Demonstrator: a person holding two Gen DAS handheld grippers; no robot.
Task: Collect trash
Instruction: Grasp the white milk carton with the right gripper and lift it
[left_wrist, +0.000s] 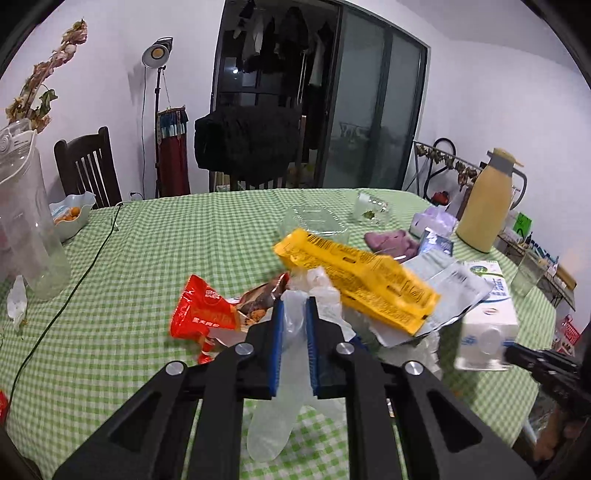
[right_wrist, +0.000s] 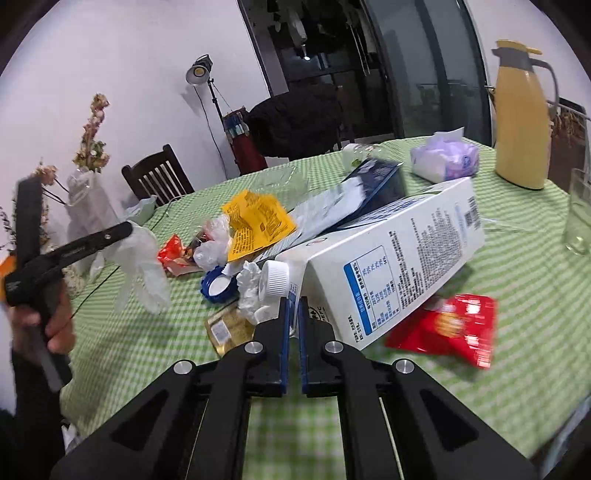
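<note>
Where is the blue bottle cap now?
In the right wrist view the blue bottle cap lies on the green checked tablecloth, left of centre, between the clear glove and the milk carton.

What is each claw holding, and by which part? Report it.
Left claw: clear plastic glove, pinched mid-length. Right claw: milk carton, by its top edge beside the cap.

Left gripper (left_wrist: 295, 302) jaws clamped, right gripper (right_wrist: 293, 301) jaws nearly together, both angled downward

- Translucent glove (left_wrist: 293, 332): pinched, fingers hanging limp above the green checked cloth.
- White milk carton (right_wrist: 391, 258): tilted, gripped at its gable edge beside the screw cap.
- Yellow wrapper (left_wrist: 356, 278) (crumpled): atop the litter pile.
</note>
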